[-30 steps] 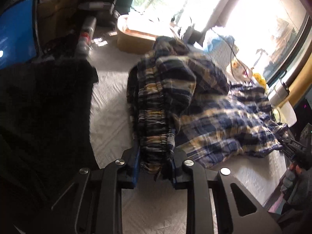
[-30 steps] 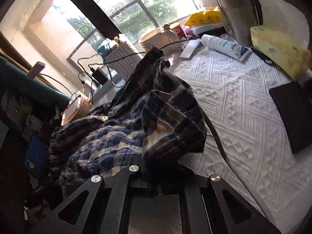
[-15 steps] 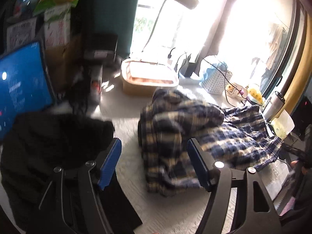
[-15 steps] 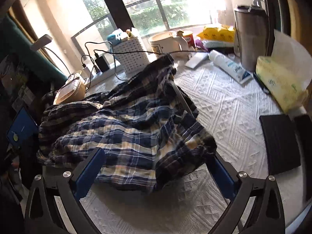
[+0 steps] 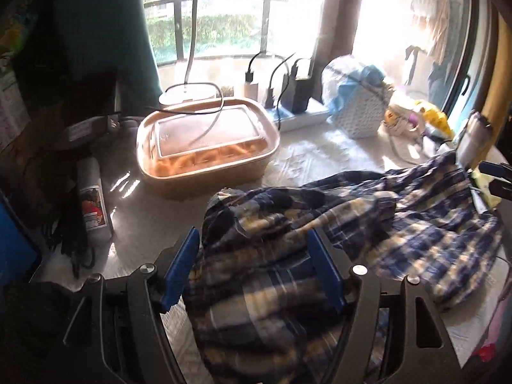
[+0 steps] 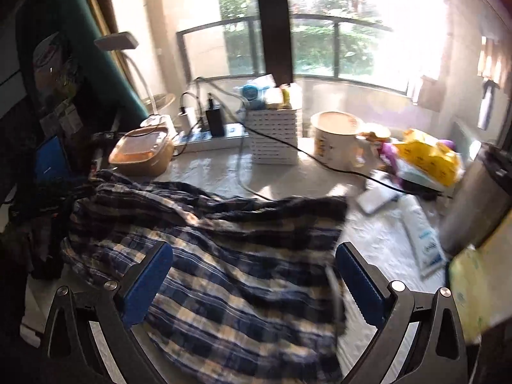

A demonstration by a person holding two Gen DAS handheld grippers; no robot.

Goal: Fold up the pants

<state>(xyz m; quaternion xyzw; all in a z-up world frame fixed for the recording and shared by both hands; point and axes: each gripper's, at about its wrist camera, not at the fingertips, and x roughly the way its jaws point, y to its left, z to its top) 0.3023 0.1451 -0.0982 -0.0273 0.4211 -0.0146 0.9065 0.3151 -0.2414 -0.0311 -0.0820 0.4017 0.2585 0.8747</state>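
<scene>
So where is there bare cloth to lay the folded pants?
Bare patches: between the plaid pants and the white basket; left of the pants, before the lidded food tray. Crowded along the window, and right by the white tube.

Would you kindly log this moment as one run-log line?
left gripper: open, just released | right gripper: open, just released | plaid pants: rumpled on white cloth, fold unfinished

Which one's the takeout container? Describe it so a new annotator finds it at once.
Start at the window with the railing, then drop to the power strip on the table's far edge. The takeout container sits just in front of it, beyond the plaid pants. It alone is tan, rectangular with rounded corners, and has a clear lid.
</scene>
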